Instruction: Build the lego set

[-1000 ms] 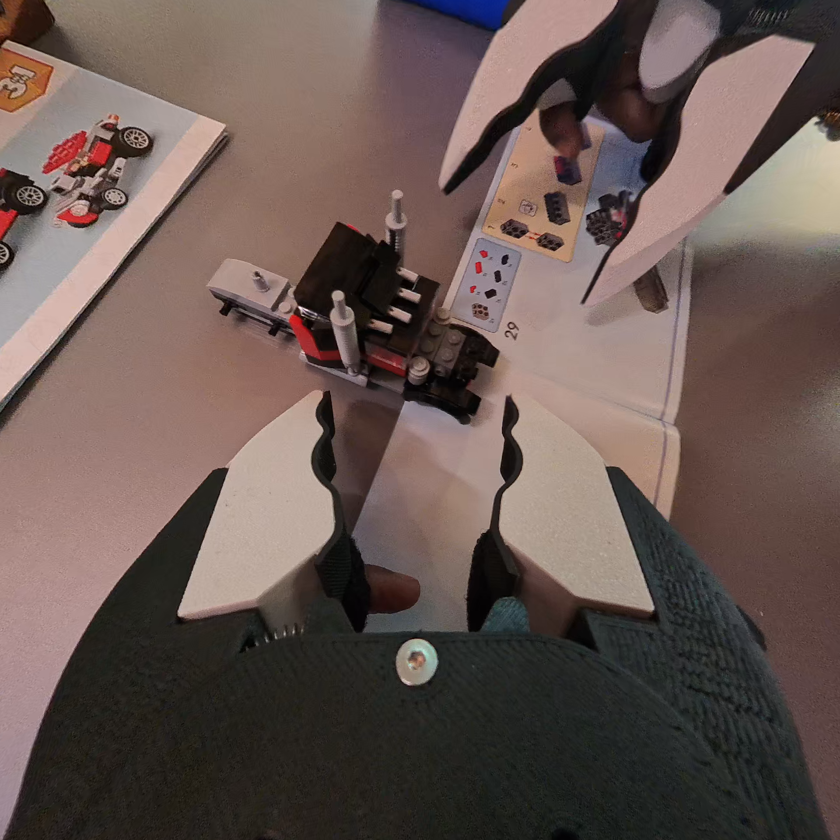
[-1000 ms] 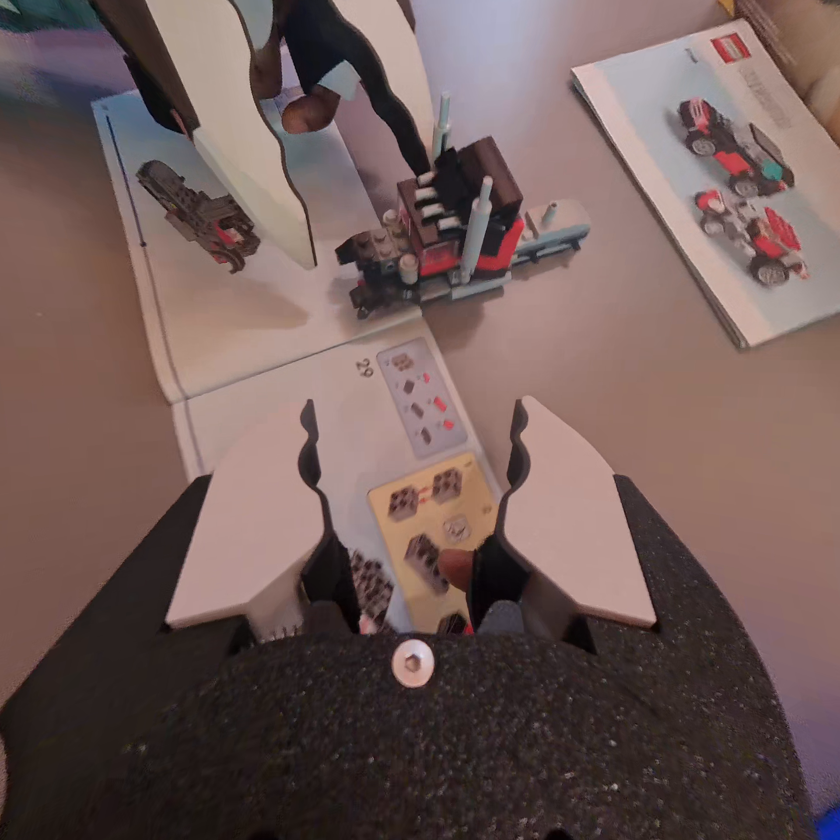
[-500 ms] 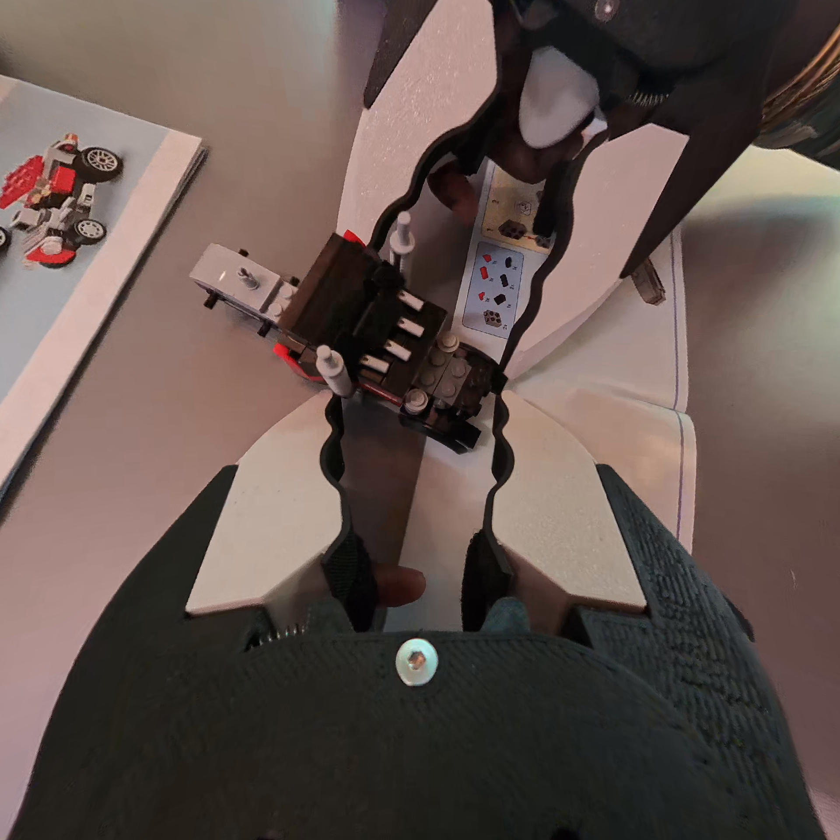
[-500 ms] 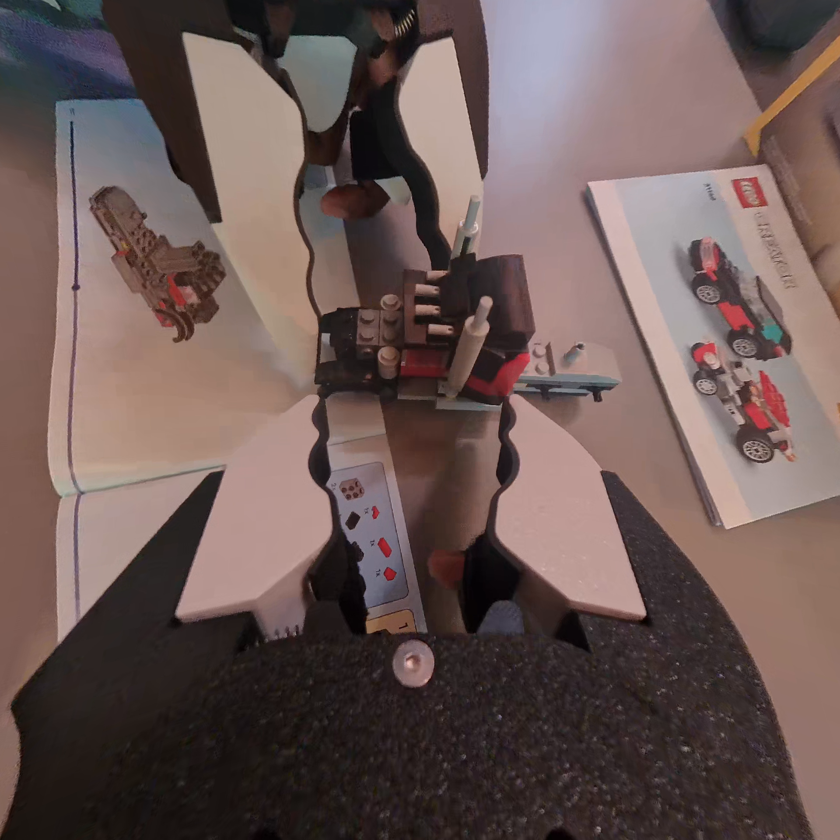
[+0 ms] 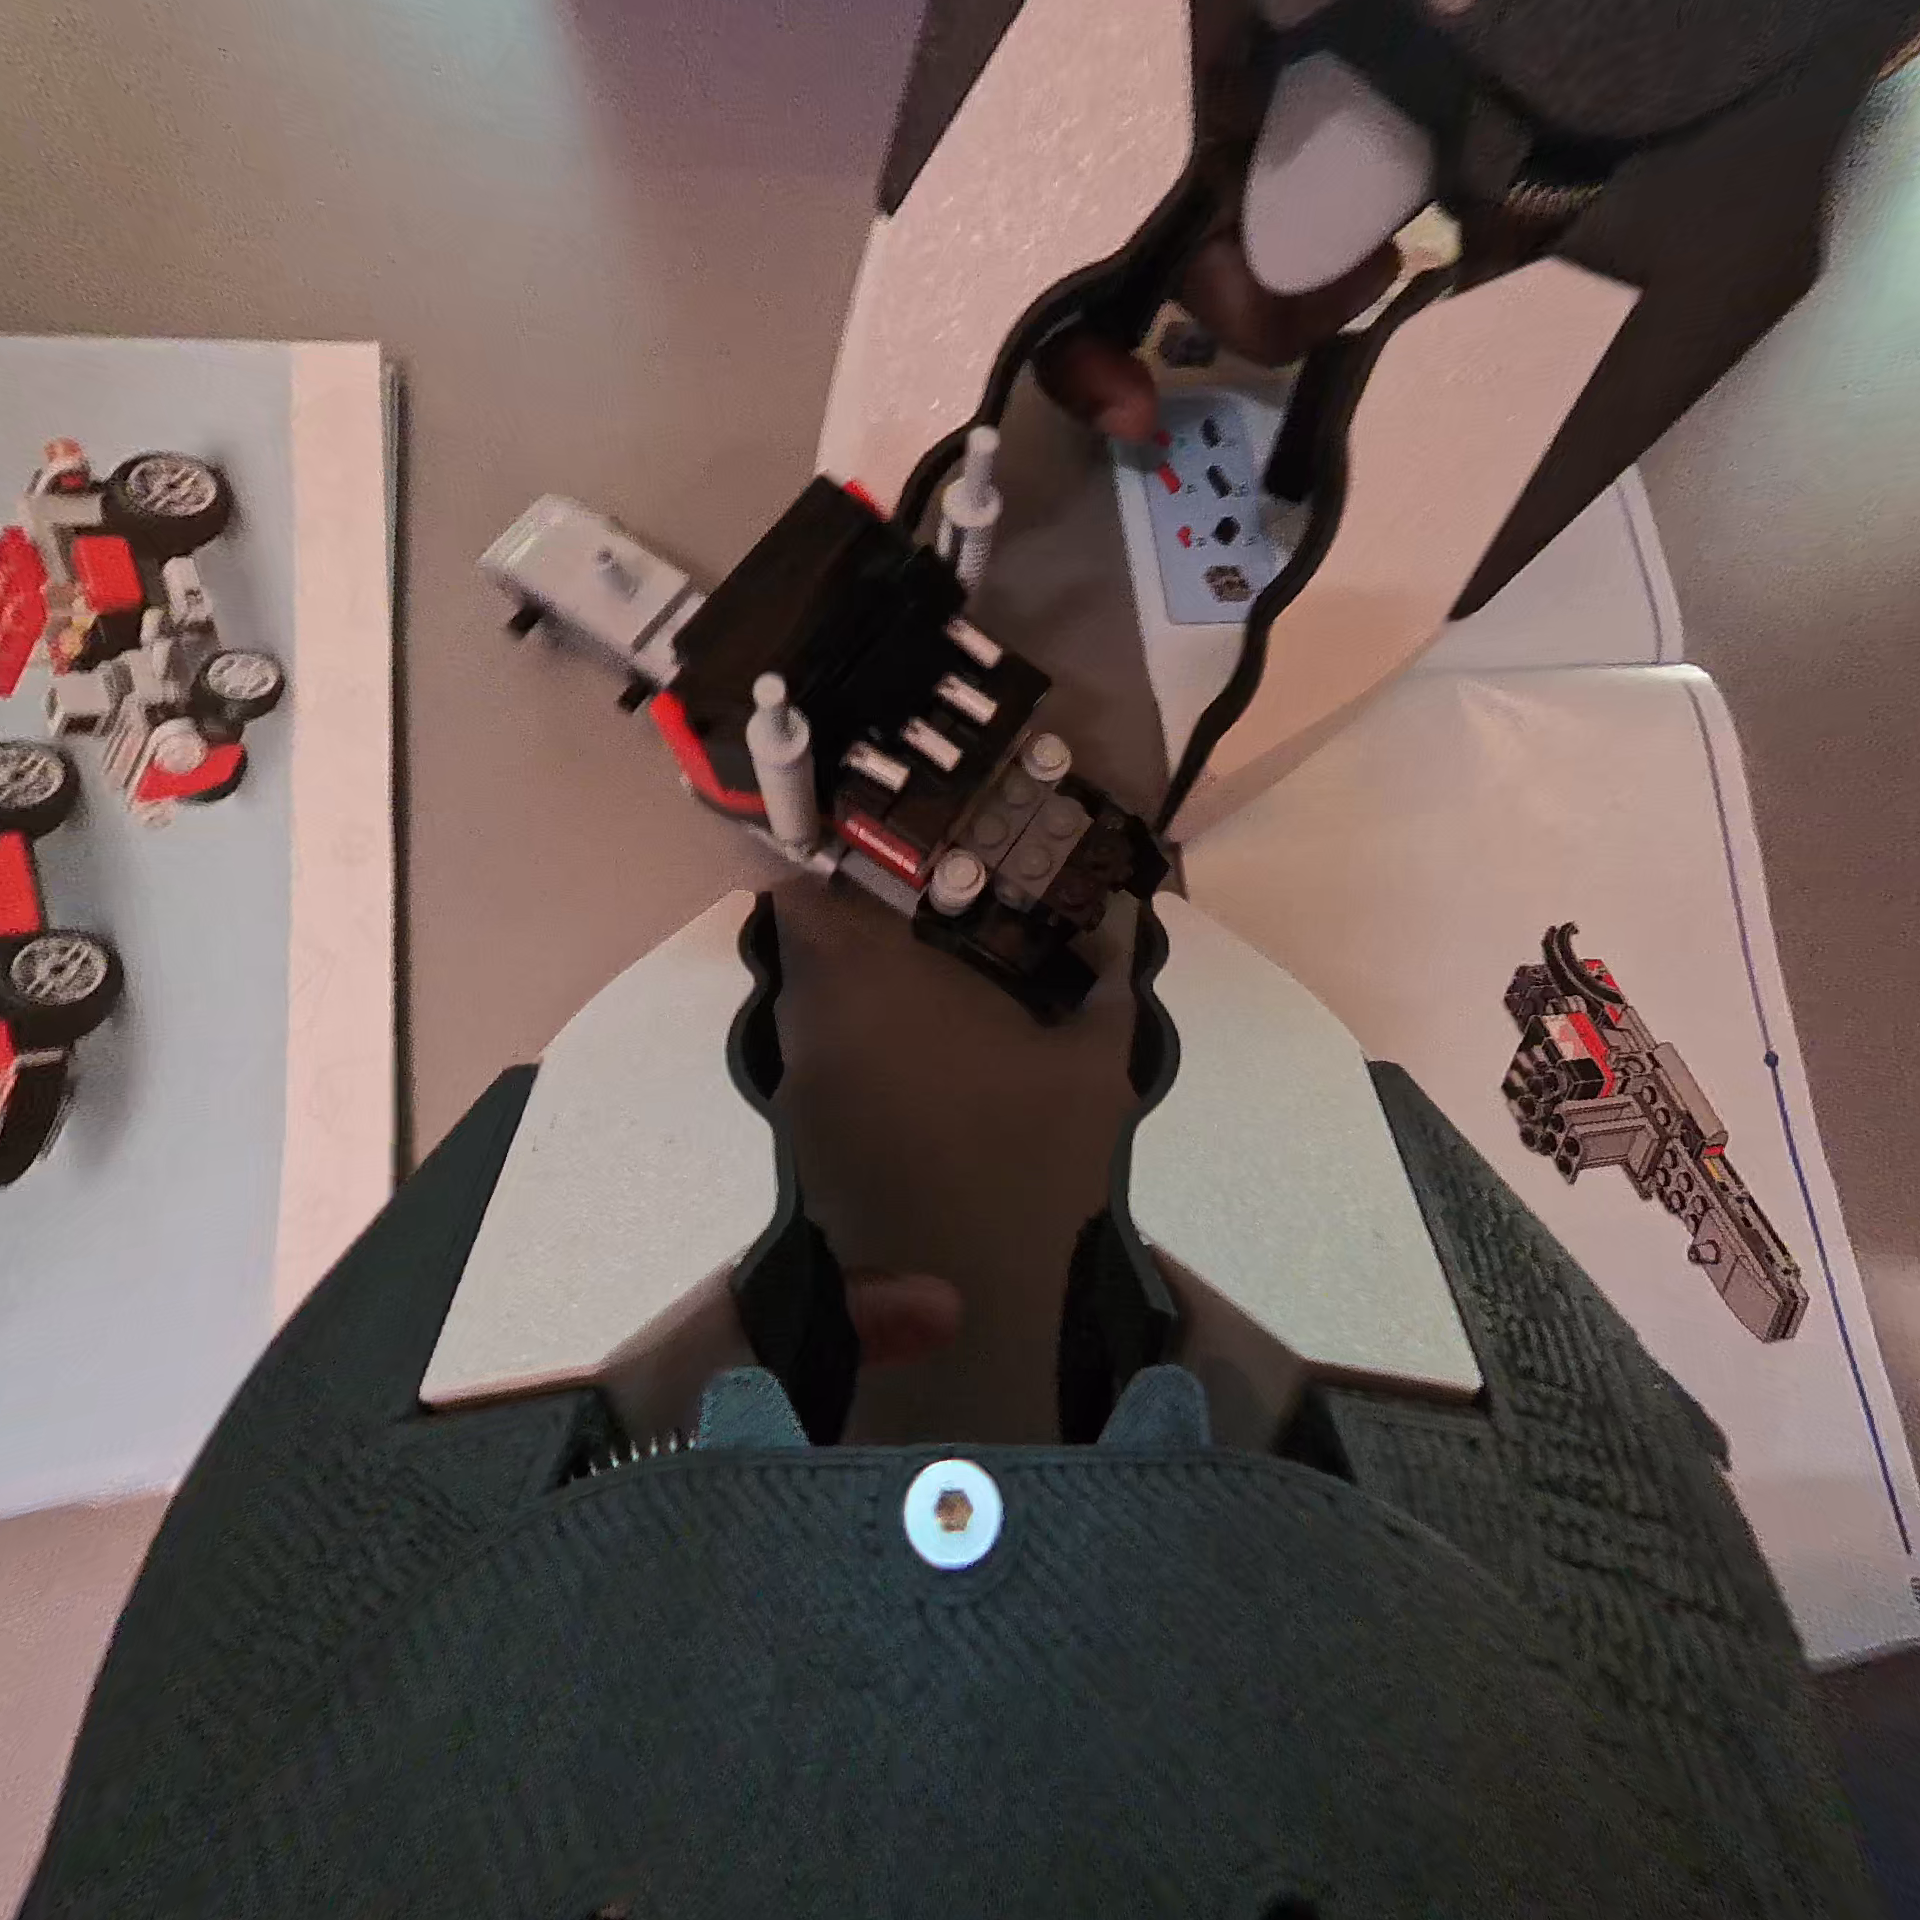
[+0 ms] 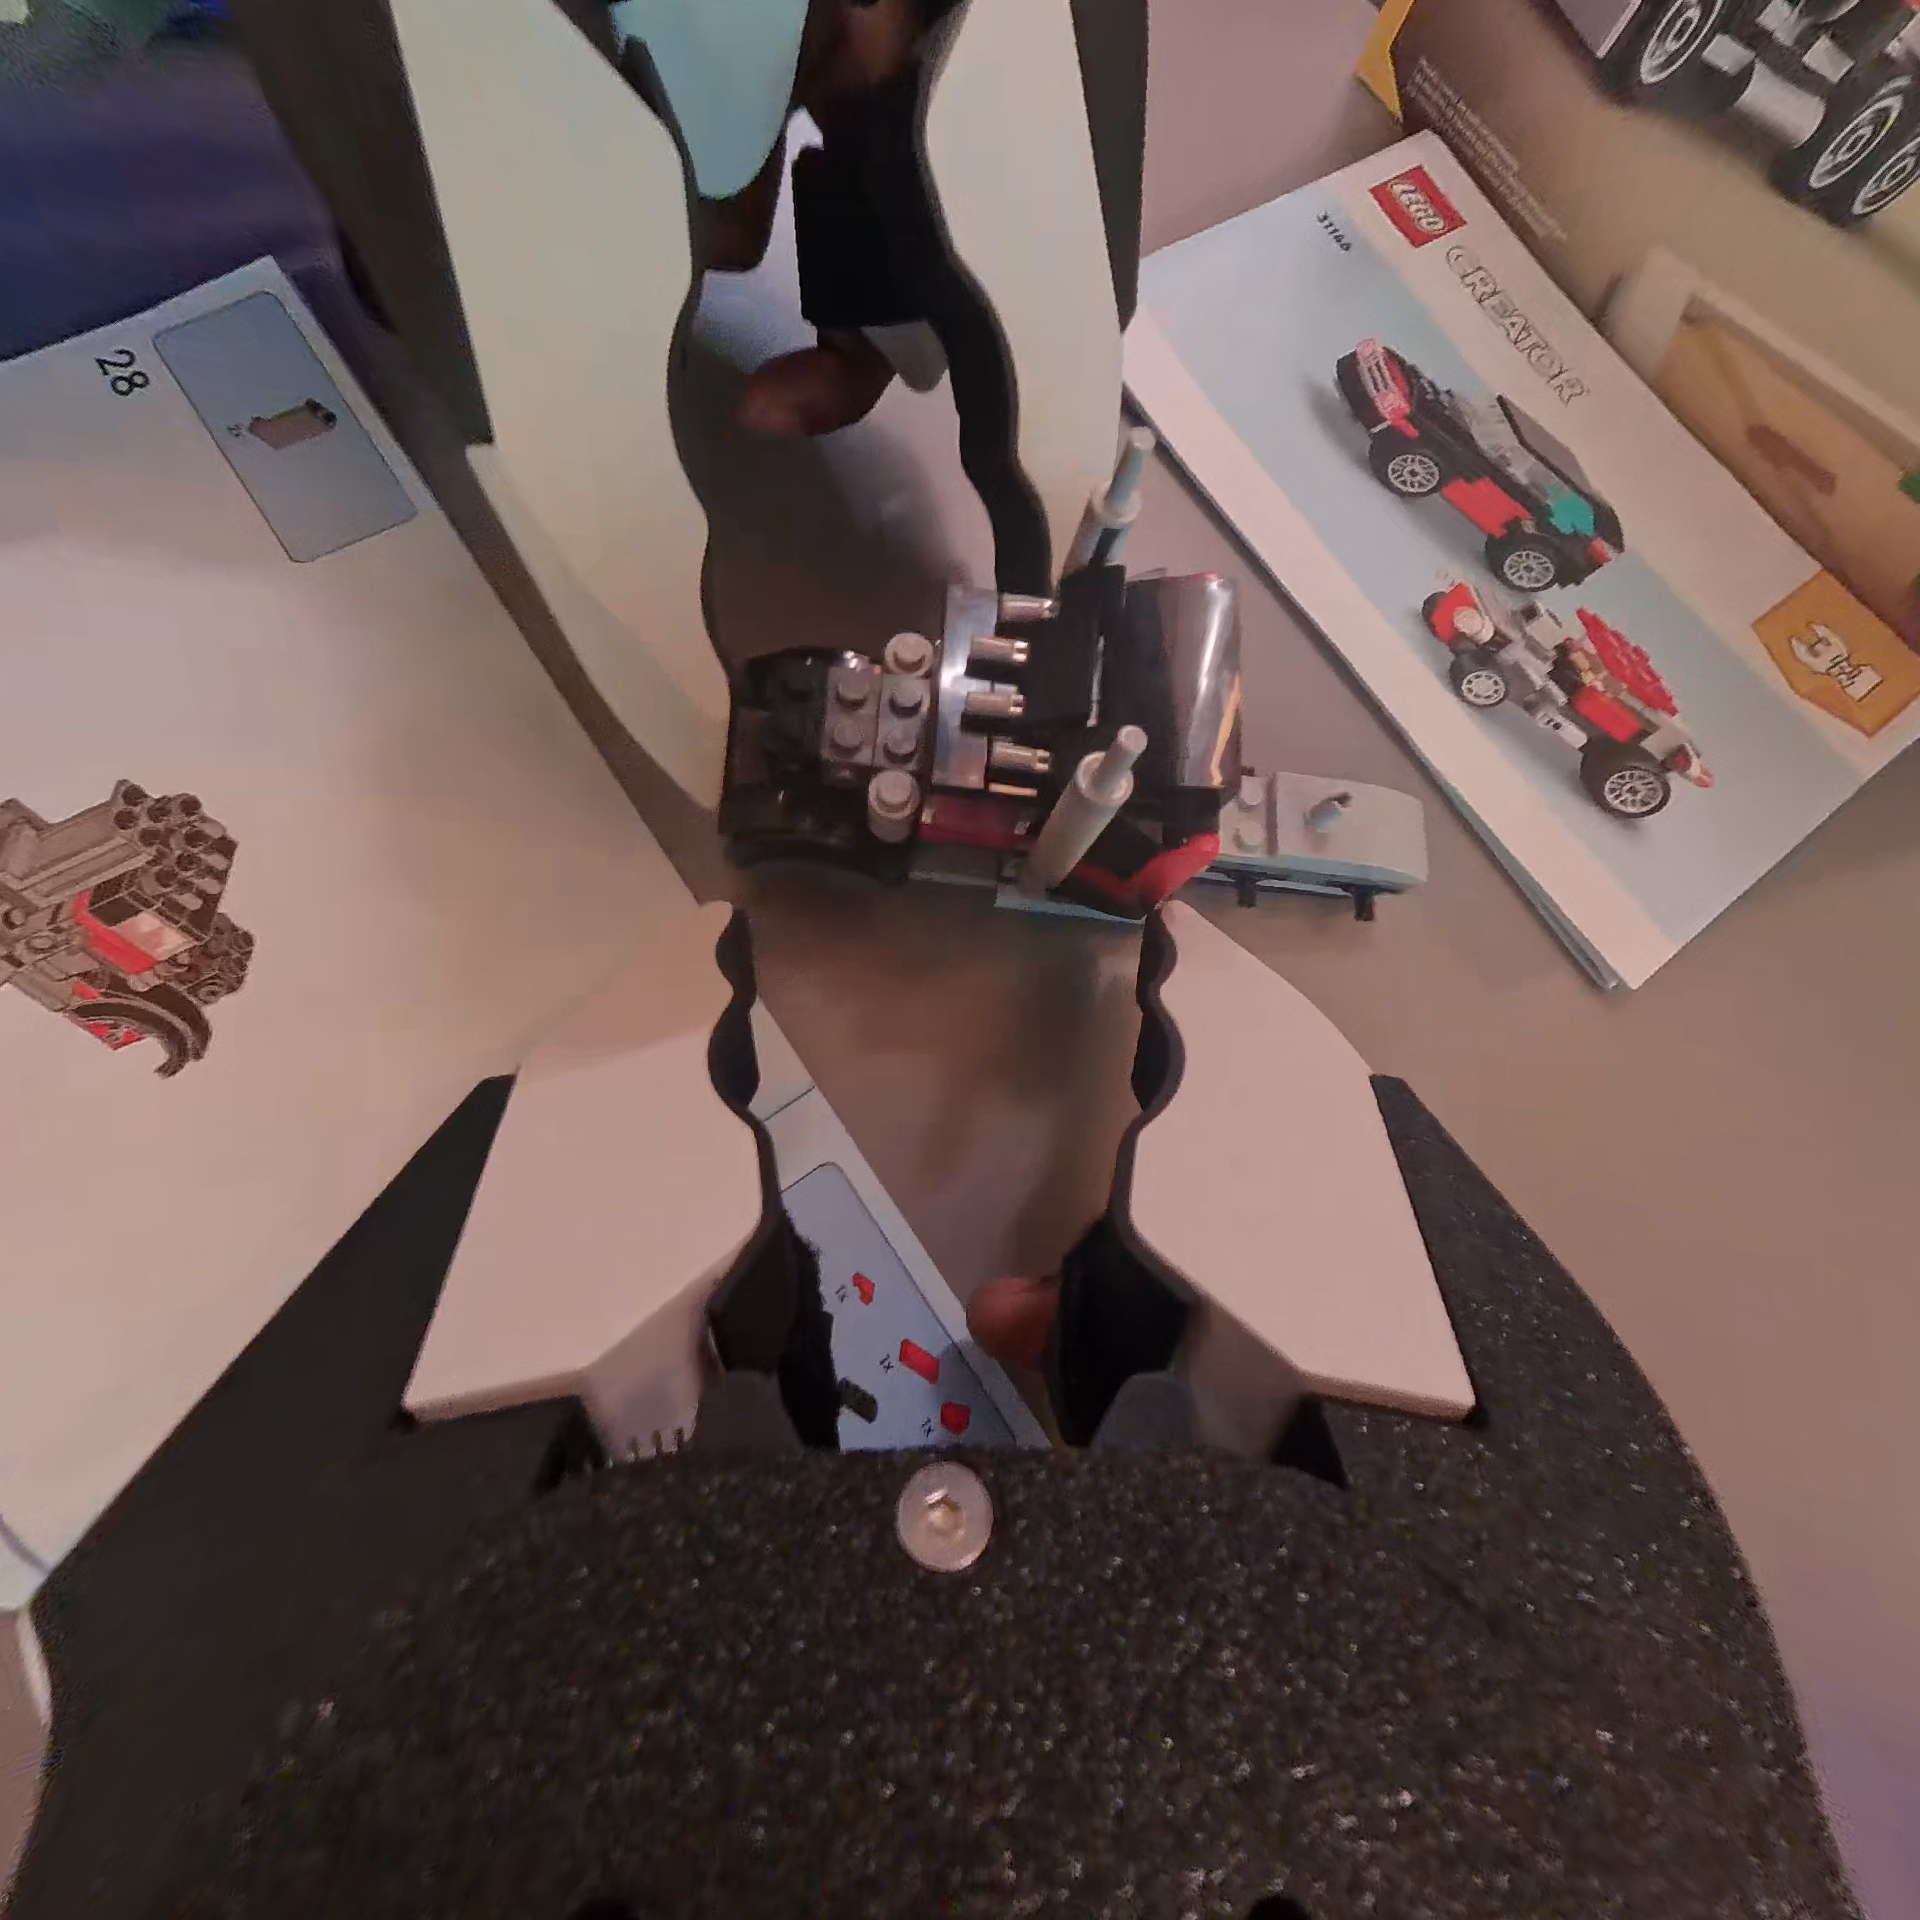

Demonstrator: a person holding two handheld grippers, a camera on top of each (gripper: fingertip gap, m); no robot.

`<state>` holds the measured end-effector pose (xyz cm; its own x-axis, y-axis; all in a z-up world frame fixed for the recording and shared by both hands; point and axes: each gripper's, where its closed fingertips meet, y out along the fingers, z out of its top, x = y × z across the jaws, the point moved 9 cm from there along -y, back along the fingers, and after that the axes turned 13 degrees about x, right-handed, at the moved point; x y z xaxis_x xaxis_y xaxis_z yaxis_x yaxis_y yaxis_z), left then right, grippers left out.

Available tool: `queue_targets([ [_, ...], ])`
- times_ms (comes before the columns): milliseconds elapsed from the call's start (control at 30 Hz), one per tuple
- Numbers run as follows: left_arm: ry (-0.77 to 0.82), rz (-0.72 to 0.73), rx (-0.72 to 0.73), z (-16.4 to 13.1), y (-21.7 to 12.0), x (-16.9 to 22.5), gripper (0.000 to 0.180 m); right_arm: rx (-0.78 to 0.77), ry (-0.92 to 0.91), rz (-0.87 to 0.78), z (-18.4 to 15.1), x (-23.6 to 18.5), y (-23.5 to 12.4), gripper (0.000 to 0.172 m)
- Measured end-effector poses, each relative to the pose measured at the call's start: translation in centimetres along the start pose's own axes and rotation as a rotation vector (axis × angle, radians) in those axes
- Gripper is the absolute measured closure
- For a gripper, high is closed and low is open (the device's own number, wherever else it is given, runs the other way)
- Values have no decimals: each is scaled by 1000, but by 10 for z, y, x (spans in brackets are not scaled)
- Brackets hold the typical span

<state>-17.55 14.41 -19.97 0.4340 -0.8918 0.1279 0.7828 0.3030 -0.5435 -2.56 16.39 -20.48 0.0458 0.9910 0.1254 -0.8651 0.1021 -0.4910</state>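
Truck model (image 5: 883, 727) black, red, grey; table (image 5: 520, 208) grey-brown; fingers (image 5: 644, 1143) white.

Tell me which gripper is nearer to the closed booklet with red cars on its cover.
Left. The left gripper stands right beside the closed booklet; the right gripper is farther off, with the black, red and grey brick truck between them.

smooth grey-brown tabletop (image 5: 582, 208), soft indoor light
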Motion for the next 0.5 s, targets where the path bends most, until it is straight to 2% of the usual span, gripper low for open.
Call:
queue_targets([
  [133, -33, 214, 17, 2, -17, 2, 112, 13, 102, 13, -1, -1, -24, 96],
  [200, -51, 393, 68, 6, -26, 11, 111, 17, 134, 10, -4, -12, -46, 91],
  [267, -99, 578, 134, 11, -32, 28, 110, 73, 116, -40, -11, -23, -69, 79],
  [367, -92, 595, 198, 14, -26, 76, 107, 181, 143, -109, -14, -26, -109, 79],
  [500, -3, 492, 232, 15, 0, 133, 108, 48, 276, -403, -40, -5, -166, 83],
])
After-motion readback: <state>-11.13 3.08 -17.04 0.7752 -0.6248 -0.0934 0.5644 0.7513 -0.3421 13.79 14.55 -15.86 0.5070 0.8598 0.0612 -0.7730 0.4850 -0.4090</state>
